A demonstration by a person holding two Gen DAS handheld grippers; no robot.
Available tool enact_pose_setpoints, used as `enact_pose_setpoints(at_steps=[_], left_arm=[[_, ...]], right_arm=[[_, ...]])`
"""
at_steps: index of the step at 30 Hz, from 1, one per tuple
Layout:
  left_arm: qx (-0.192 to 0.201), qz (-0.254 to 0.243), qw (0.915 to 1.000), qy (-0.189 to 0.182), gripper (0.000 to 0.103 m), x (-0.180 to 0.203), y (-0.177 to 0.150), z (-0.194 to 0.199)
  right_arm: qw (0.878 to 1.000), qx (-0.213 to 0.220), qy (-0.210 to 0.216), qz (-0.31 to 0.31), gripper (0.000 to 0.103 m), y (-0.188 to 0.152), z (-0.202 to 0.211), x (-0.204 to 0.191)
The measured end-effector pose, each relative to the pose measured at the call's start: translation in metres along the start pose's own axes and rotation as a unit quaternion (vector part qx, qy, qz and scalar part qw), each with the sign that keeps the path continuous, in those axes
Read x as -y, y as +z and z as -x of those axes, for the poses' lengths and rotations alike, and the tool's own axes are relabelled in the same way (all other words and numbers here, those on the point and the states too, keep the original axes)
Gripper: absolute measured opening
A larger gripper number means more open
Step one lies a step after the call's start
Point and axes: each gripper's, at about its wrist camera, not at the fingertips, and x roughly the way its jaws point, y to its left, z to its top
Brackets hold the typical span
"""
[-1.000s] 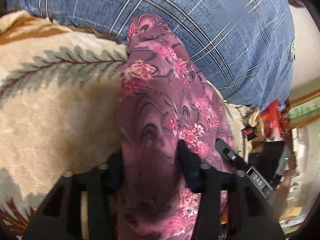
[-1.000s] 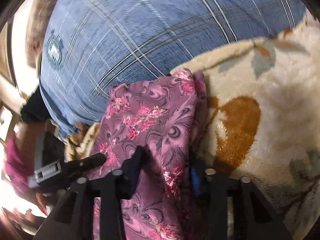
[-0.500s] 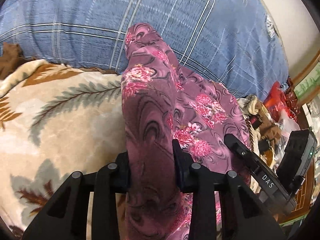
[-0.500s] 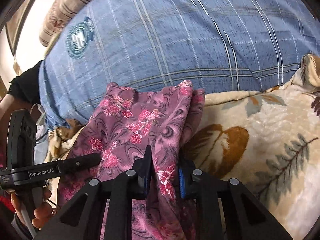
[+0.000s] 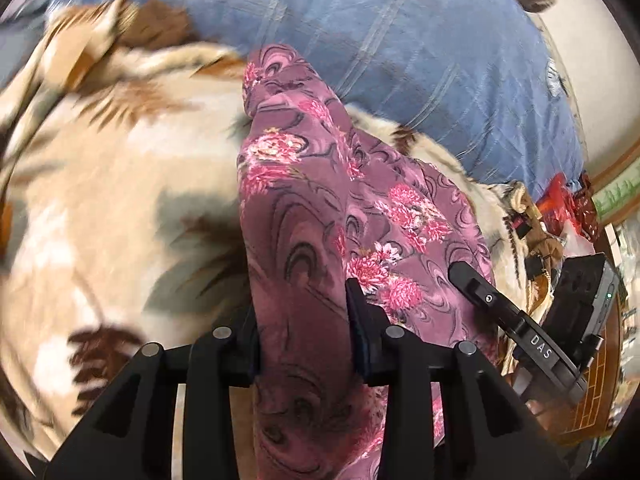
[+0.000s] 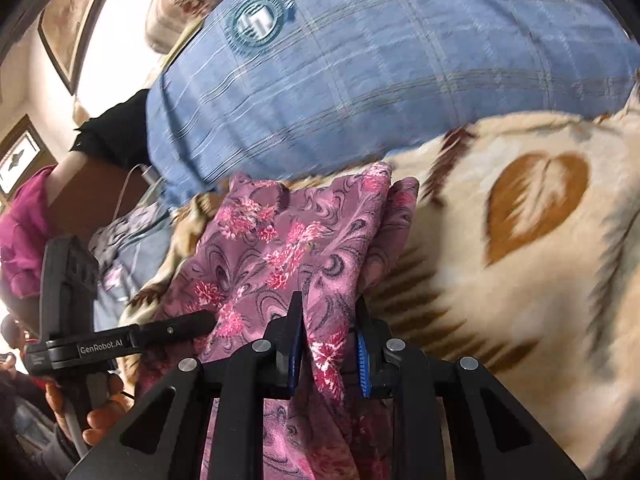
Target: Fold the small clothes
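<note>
A mauve floral garment (image 5: 328,208) hangs stretched between my two grippers above a cream leaf-patterned blanket (image 5: 112,208). My left gripper (image 5: 302,300) is shut on one bunched edge of it. My right gripper (image 6: 326,312) is shut on the other edge (image 6: 280,248). In the left wrist view the right gripper (image 5: 508,316) shows beside the cloth at the right. In the right wrist view the left gripper (image 6: 120,340) shows at the left, held by a hand. The garment's far end (image 6: 384,184) droops toward the blanket.
A blue plaid pillow (image 6: 380,60) lies behind the blanket (image 6: 540,260). Cluttered items and red packaging (image 5: 560,208) sit at the bed's right edge. A framed picture (image 6: 64,28) hangs on the wall, and a person in a pink top (image 6: 24,232) is at the left.
Both grippers have pulled back from the blue pillow with the garment still held. More of the blanket shows under the cloth, and the garment's far end has moved off the pillow.
</note>
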Motion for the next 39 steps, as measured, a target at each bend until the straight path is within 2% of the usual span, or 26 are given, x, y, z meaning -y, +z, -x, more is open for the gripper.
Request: enact_pose_setpoints(at_steps=[2, 3, 4, 6, 8, 10, 13, 15, 17, 20, 22, 24, 25, 26, 27, 31, 34, 35, 39], left_arm=[[-0.015, 0.015, 0.9998, 0.003, 0.045, -0.020, -0.010, -0.010], [-0.010, 0.023, 0.9996, -0.008, 0.051, -0.027, -0.013, -0.009], [-0.005, 0.030, 0.9992, -0.024, 0.051, -0.034, -0.015, -0.006], [-0.001, 0.037, 0.9986, -0.038, 0.051, -0.040, -0.016, 0.004], [0.025, 0.018, 0.9990, -0.034, 0.049, -0.035, -0.012, 0.021], [0.056, -0.009, 0.9980, -0.028, 0.049, -0.023, -0.005, 0.035], [0.084, -0.045, 0.9953, -0.015, 0.049, 0.000, 0.012, 0.035], [0.089, -0.062, 0.9940, 0.010, 0.049, 0.015, 0.029, 0.021], [0.087, -0.064, 0.9936, 0.034, 0.049, 0.022, 0.047, 0.003], [0.080, -0.051, 0.9936, 0.061, 0.049, 0.021, 0.066, -0.023], [0.066, -0.039, 0.9927, 0.093, 0.049, 0.009, 0.073, -0.043], [0.042, -0.017, 0.9951, 0.088, 0.053, -0.006, 0.073, -0.061], [0.039, 0.000, 0.9961, 0.079, 0.059, -0.015, 0.074, -0.067], [0.044, 0.010, 0.9966, 0.069, 0.060, -0.020, 0.072, -0.069], [0.047, 0.014, 0.9970, 0.060, 0.061, -0.023, 0.072, -0.069], [0.051, 0.010, 0.9971, 0.056, 0.062, -0.025, 0.072, -0.067], [0.050, 0.008, 0.9971, 0.056, 0.061, -0.021, 0.071, -0.051], [0.060, 0.005, 0.9968, 0.052, 0.060, -0.019, 0.066, -0.037], [0.081, -0.046, 0.9946, 0.046, 0.061, -0.006, 0.035, -0.002]], right_arm=[[1.000, -0.019, -0.016, -0.003, 0.023, -0.016, -0.018, 0.002], [0.999, -0.022, -0.026, -0.004, 0.027, -0.021, -0.023, 0.005], [1.000, -0.018, -0.023, -0.010, 0.031, -0.025, -0.025, 0.009], [0.999, -0.012, -0.012, -0.037, 0.033, -0.027, -0.020, 0.018], [0.998, -0.009, -0.018, -0.058, 0.041, -0.021, -0.009, 0.023], [0.997, 0.022, -0.037, -0.068, 0.041, -0.010, 0.007, 0.026], [0.997, 0.062, -0.024, -0.047, 0.040, 0.004, 0.013, 0.010], [0.997, 0.064, -0.031, -0.001, 0.035, 0.012, 0.002, -0.010], [0.996, 0.060, -0.043, 0.042, 0.013, 0.020, -0.015, -0.027], [0.996, 0.051, -0.052, 0.045, 0.010, 0.028, -0.039, -0.029], [0.996, 0.043, -0.065, 0.034, 0.010, 0.031, -0.052, -0.020], [0.995, 0.000, -0.104, -0.002, 0.005, 0.029, -0.077, 0.005], [0.995, -0.005, -0.093, -0.026, 0.000, 0.027, -0.081, 0.016], [0.996, 0.009, -0.072, -0.052, 0.000, 0.028, -0.078, 0.025], [0.996, 0.007, -0.063, -0.064, 0.000, 0.028, -0.077, 0.029], [0.996, 0.008, -0.068, -0.055, 0.000, 0.027, -0.077, 0.025], [0.996, 0.002, -0.067, -0.060, 0.000, 0.028, -0.071, 0.024], [0.996, 0.003, -0.065, -0.058, 0.009, 0.029, -0.064, 0.020], [0.999, 0.027, -0.018, 0.001, 0.010, 0.020, -0.022, -0.004]])
